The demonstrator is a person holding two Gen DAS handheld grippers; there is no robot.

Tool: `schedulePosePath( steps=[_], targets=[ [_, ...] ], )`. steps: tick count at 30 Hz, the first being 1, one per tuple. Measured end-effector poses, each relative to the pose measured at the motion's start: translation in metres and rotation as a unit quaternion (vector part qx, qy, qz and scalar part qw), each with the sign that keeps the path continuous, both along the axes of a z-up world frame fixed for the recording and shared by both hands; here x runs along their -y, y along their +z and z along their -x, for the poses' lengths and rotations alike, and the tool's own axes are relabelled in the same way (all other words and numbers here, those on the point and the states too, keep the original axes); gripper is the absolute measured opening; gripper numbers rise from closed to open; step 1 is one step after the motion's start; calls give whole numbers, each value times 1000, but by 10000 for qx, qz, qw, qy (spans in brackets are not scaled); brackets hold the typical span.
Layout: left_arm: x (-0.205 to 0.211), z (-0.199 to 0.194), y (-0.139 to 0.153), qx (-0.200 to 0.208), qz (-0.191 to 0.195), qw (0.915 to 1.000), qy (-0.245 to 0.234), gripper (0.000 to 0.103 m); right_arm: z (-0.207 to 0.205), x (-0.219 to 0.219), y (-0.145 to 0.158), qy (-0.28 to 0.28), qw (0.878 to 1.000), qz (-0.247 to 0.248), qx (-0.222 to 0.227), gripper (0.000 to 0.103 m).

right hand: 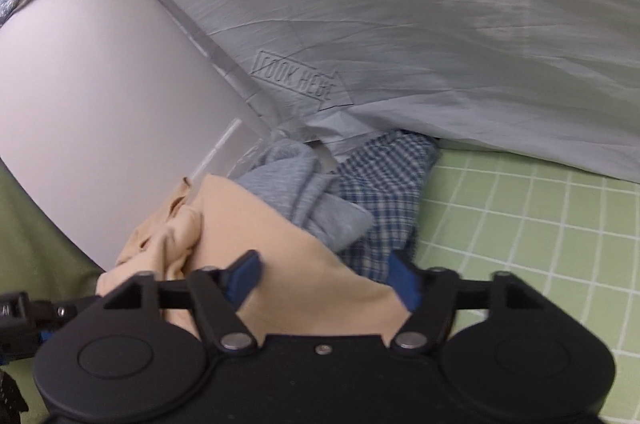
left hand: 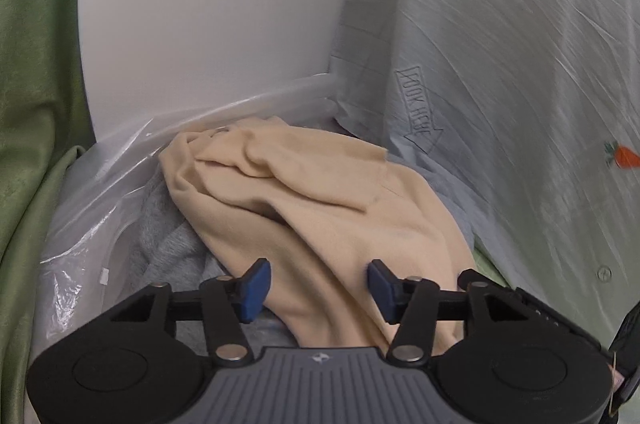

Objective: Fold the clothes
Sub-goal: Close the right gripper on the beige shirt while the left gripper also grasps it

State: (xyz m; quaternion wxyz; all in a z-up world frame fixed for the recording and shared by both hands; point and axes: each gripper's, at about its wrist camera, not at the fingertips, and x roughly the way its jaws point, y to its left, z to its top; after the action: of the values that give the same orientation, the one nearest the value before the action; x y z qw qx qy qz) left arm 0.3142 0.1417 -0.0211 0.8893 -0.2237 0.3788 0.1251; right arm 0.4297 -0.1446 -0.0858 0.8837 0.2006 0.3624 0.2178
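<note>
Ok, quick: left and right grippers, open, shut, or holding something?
Left gripper: open, jaws apart over the beige garment, pads not pressing it.
Right gripper: open, beige garment between the jaws, not clamped.

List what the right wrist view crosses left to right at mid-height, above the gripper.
White panel → beige garment → grey-blue knit garment → blue checked garment → green grid mat.

- My right view blurs the pale grey sheet (right hand: 440, 4).
- The beige garment (right hand: 296, 264) covers part of my checked shirt (right hand: 384, 192).
- The orange carrot print (left hand: 624, 156) is cut off.
</note>
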Motion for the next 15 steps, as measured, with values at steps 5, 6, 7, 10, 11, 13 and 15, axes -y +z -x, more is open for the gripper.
schedulePosePath(
  steps=[5,6,7,10,11,13,15],
  targets=[
    [-5,-10,-10,-13,97,9999,-43,58,-5,-20,-5,227,9997,-97,-48,63],
    [-2,-9,-9,25,4,9999,-110,48,-3,-22,-6,260,9996,-104,-17,54],
    [1,-8,-8,70,-95,9998,-180,35,0,-23,-5,267,9996,-92,49,49],
    [10,-6,-4,144,-359,9989,-260,14,12,-24,1,240,9993,22,276,30],
    [12,-5,-3,165,-437,9986,-264,11,17,-23,5,218,9990,73,375,25],
    [16,0,2,220,-591,9976,-271,7,28,-24,14,183,9979,215,579,22],
    [20,6,9,294,-727,9966,-272,7,41,-27,25,197,9961,401,767,21]
  ],
)
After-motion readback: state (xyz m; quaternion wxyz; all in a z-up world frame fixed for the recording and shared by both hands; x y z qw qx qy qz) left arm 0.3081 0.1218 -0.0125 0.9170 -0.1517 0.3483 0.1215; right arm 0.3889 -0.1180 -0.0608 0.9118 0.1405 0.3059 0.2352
